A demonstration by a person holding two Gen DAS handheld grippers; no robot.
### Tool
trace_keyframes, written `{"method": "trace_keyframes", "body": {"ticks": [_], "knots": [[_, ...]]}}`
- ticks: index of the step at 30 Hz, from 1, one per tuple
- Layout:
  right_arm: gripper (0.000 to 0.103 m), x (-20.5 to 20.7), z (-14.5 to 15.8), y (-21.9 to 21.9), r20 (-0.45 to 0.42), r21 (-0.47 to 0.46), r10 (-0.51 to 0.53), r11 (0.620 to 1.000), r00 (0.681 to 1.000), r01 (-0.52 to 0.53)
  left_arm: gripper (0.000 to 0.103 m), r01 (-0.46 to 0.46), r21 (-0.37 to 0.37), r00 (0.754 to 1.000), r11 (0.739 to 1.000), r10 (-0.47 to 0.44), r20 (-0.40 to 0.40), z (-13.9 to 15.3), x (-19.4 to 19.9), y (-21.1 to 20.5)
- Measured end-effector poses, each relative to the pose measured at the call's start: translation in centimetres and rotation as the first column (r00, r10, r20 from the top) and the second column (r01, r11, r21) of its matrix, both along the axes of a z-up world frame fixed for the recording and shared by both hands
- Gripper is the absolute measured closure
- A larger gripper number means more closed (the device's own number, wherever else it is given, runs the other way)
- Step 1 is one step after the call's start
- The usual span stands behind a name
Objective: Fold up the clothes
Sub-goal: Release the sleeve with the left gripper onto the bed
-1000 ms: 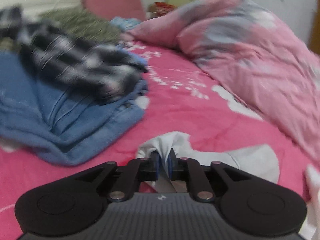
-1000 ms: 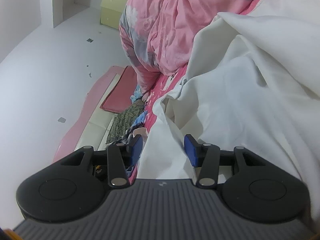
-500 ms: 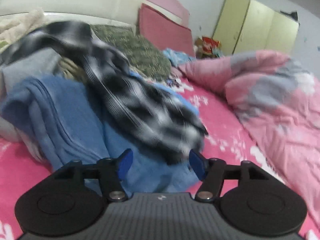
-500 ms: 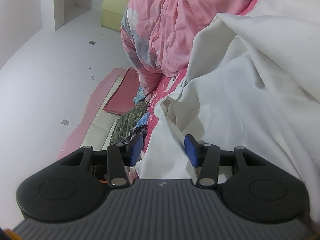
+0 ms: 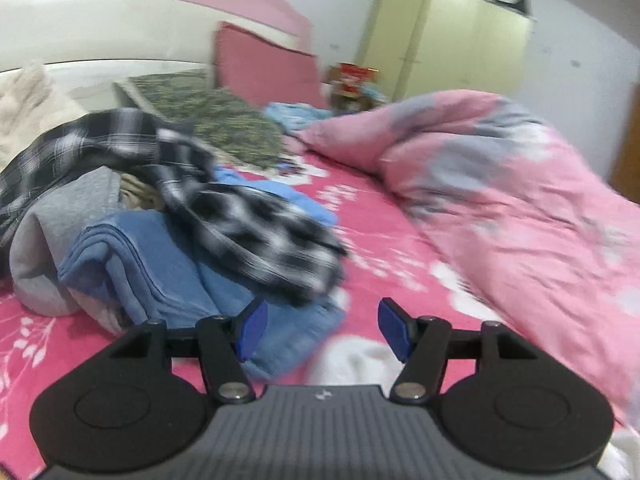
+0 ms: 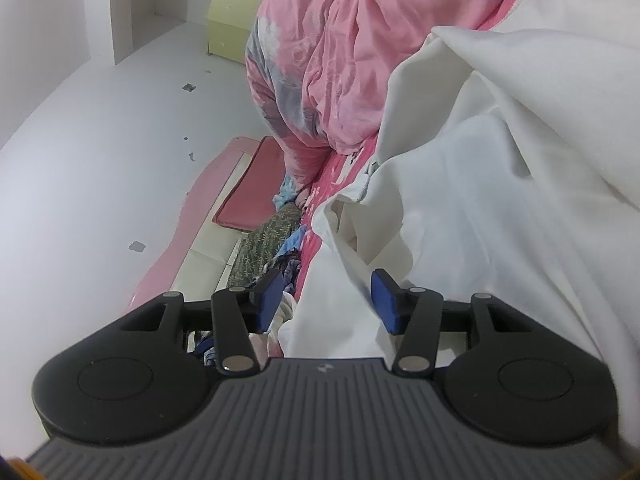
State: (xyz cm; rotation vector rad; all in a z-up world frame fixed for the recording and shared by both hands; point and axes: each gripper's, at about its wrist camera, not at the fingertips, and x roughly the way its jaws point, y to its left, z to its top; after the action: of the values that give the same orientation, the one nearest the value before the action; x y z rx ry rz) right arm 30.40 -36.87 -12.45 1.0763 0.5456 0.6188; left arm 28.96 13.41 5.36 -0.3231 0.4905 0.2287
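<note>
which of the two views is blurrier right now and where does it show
The left wrist view is blurrier: the plaid shirt, blue folded clothes and pink quilt smear, while its claw stays sharp. The right wrist view is crisp on the white garment; both bend at the edges.

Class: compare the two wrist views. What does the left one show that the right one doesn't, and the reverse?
Left only: the checked shirt on folded blue clothes, and the open left gripper.
Right only: the white garment lying between the right gripper pads.
Both: the pink quilt, the pink sheet, the headboard.
</note>
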Motion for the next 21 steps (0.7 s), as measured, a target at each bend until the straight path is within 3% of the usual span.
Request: {"method": "trace_keyframes", "body": {"ticks": [7, 10, 15, 21], "knots": [[0.055, 0.1, -0.2, -0.3, -0.026, 0.039, -0.003, 0.999, 1.000, 0.004, 0.039, 0.196, -0.007, 0.980, 0.981, -0.196, 0.015, 3.3, -10.8, -2.2], [0.050, -0.5, 1.1, -0.4, -0.098, 0.024, 0.001, 1.000, 0.995, 0.001, 0.037, 0.248, -0.004, 0.969, 0.969, -0.248, 0.014, 4.0, -15.0, -2.1], [0.047, -5.3, 5.1, -0.9, -0.075, 0.124, 0.014, 0.992, 0.997, -0.004, 0.036, 0.286, -0.003, 0.958, 0.958, -0.286, 0.003, 3.5, -19.8, -1.9], [0.045, -14.1, 9.8, -1.8, 0.004, 0.163, -0.013, 0.987, 1.000, 0.012, 0.036, 0.323, -0.079, 0.945, 0.943, -0.325, -0.020, 1.7, -22.7, -1.4]]}}
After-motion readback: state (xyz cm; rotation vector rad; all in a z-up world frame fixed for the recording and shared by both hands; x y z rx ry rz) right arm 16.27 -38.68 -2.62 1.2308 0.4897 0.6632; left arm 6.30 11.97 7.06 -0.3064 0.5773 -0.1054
